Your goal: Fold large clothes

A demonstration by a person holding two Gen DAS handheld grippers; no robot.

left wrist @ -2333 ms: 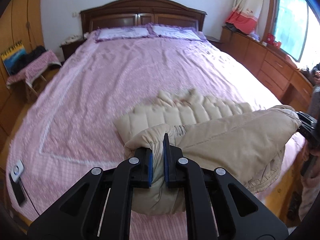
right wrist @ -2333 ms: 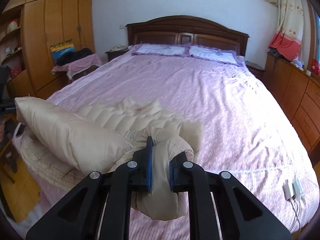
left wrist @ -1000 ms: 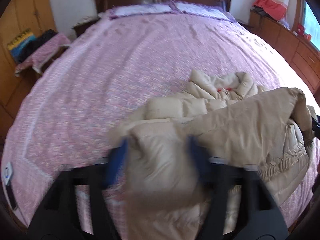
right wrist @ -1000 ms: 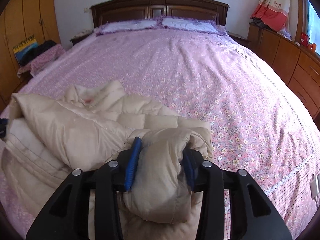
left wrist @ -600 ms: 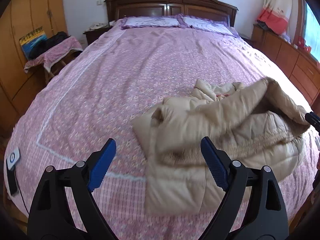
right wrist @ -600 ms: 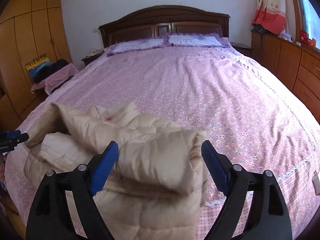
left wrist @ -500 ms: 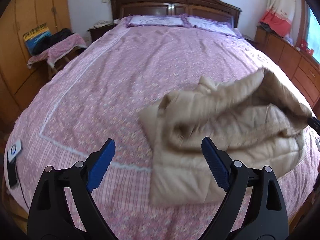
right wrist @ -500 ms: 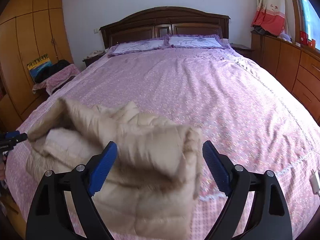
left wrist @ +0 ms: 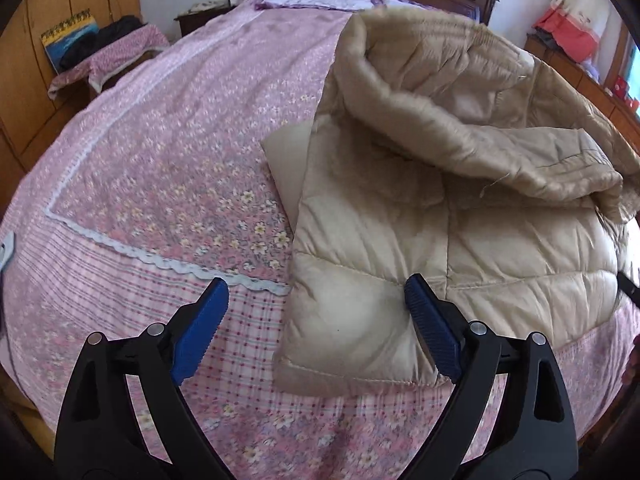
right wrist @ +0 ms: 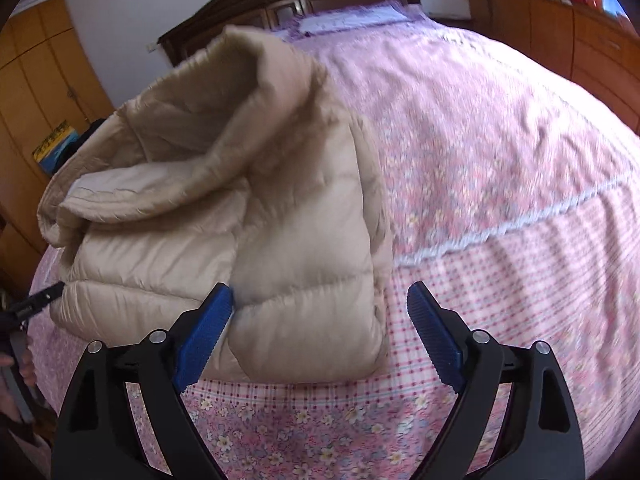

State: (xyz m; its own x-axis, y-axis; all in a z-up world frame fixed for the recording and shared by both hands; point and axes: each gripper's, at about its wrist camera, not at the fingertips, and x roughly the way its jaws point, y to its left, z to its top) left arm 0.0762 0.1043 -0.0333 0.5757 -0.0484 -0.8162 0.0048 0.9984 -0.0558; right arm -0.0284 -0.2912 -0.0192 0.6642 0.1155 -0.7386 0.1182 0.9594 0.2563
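Left wrist: jacket hem near bed edge, both grippers' fingers spread, apparently empty.

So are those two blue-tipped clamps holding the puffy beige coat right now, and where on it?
Neither holds it. The left gripper and right gripper both stand wide open, and the beige jacket lies loose on the bed.
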